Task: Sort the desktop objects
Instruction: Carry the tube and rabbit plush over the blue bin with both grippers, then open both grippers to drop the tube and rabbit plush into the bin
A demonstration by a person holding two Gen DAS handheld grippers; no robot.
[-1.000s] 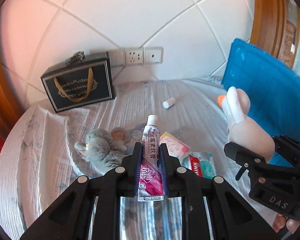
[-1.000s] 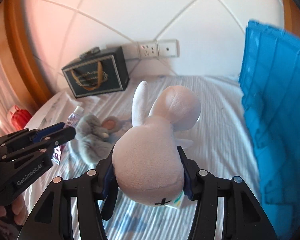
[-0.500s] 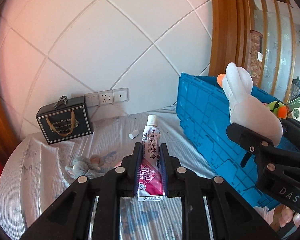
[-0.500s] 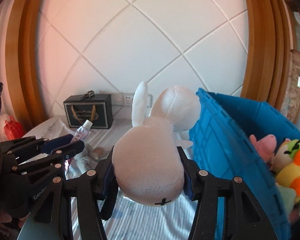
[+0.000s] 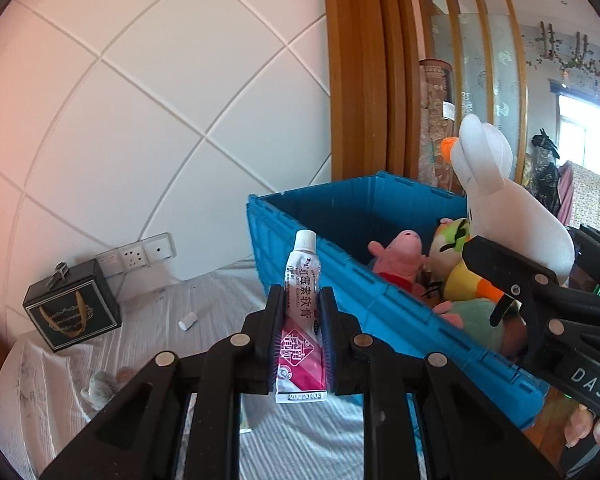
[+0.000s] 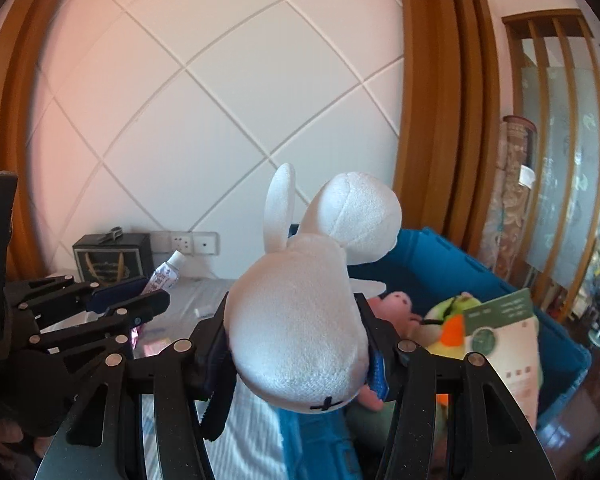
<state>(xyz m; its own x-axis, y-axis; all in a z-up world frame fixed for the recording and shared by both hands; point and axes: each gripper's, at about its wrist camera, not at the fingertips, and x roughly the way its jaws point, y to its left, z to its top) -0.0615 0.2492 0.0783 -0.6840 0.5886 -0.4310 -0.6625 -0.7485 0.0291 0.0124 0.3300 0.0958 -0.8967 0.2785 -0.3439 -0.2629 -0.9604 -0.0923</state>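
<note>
Ointment tube [image 5: 302, 312] pinched upright in your left gripper [image 5: 300, 340], beside blue crate [image 5: 324, 248]. Right gripper [image 6: 300, 344] squeezes white plush [image 6: 300, 312] above crate rim, likely so it drops among toys inside once you release.

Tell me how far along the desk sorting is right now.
Done: plush toys, including a pink pig, already sit in the blue crate. In hand: the left tool grips an ointment tube, the right tool a white plush rabbit. Left: a grey plush and small white cap on the table.
</note>
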